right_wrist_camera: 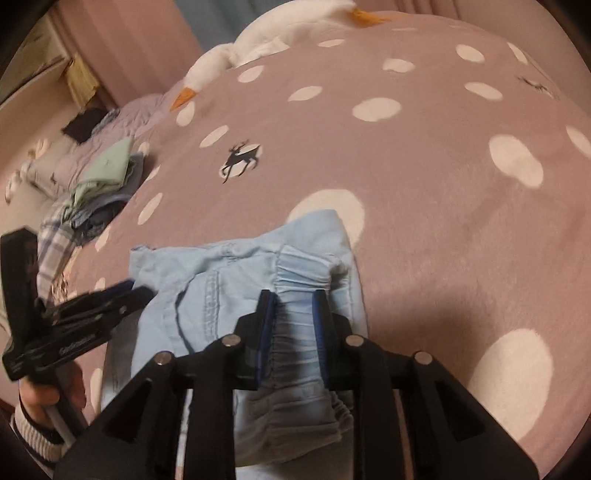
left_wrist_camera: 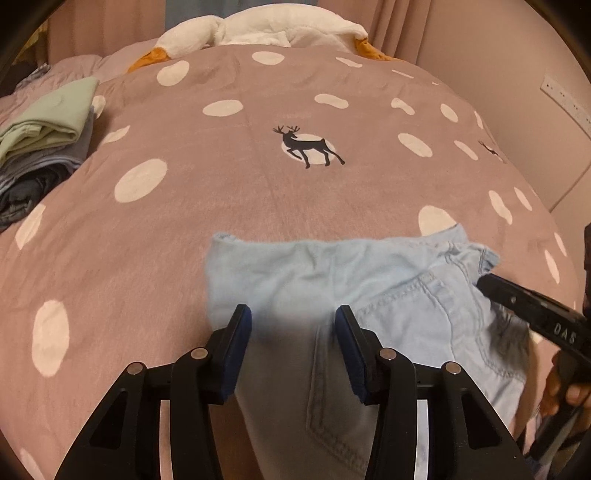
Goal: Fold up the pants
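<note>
Light blue denim pants lie folded over on the pink spotted bedspread. My left gripper is open, its fingers apart over the left part of the pants, holding nothing. My right gripper is open too, its jaws on either side of the gathered elastic waistband. The right gripper shows in the left wrist view at the pants' right edge. The left gripper shows in the right wrist view at the pants' left edge. The pants also show there.
A stack of folded clothes sits at the left of the bed, also in the right wrist view. A white plush goose lies at the head of the bed. A wall with a socket is at the right.
</note>
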Action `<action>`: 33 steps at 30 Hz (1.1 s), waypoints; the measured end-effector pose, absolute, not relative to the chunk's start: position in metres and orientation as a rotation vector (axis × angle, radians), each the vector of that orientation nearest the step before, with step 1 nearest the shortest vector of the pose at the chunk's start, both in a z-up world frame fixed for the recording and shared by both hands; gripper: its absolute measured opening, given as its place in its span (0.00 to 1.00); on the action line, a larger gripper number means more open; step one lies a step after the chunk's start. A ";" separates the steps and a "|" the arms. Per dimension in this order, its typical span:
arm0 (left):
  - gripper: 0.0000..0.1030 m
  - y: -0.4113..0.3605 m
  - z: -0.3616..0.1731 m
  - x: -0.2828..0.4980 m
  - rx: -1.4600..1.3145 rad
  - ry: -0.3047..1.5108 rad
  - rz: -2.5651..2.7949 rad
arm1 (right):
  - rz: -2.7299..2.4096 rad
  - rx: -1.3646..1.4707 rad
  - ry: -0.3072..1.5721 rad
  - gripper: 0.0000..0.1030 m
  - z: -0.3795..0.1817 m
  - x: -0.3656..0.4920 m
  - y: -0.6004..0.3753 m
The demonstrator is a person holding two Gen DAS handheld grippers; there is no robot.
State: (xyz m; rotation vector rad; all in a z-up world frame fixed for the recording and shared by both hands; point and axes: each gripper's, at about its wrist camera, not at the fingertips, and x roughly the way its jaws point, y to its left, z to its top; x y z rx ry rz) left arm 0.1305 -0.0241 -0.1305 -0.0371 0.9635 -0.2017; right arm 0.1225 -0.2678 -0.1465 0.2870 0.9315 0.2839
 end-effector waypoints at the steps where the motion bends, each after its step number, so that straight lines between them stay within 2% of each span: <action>1: 0.47 -0.023 -0.129 0.125 -0.036 0.961 -0.204 | 0.285 0.307 0.934 0.32 -0.145 0.120 -0.271; 3: 0.47 -0.021 -0.128 0.116 -0.034 0.958 -0.215 | 0.305 0.295 0.913 0.36 -0.135 0.107 -0.272; 14: 0.47 -0.011 -0.137 0.051 -0.121 0.993 -0.297 | 0.263 0.071 0.734 0.36 -0.094 0.066 -0.243; 21: 0.47 -0.017 -0.147 0.043 -0.104 1.007 -0.308 | 0.251 -0.007 0.884 0.34 -0.133 0.082 -0.233; 24: 0.47 -0.017 -0.148 0.043 -0.110 1.004 -0.308 | 0.254 -0.014 0.902 0.34 -0.125 0.085 -0.234; 28: 0.47 -0.016 -0.149 0.042 -0.120 0.997 -0.307 | 0.373 0.081 0.874 0.40 -0.106 0.083 -0.226; 30: 0.47 -0.016 -0.149 0.042 -0.118 0.994 -0.308 | 0.470 0.140 0.875 0.53 -0.101 0.089 -0.216; 33: 0.47 -0.014 -0.149 0.041 -0.125 0.991 -0.314 | 0.539 0.175 0.908 0.54 -0.101 0.103 -0.197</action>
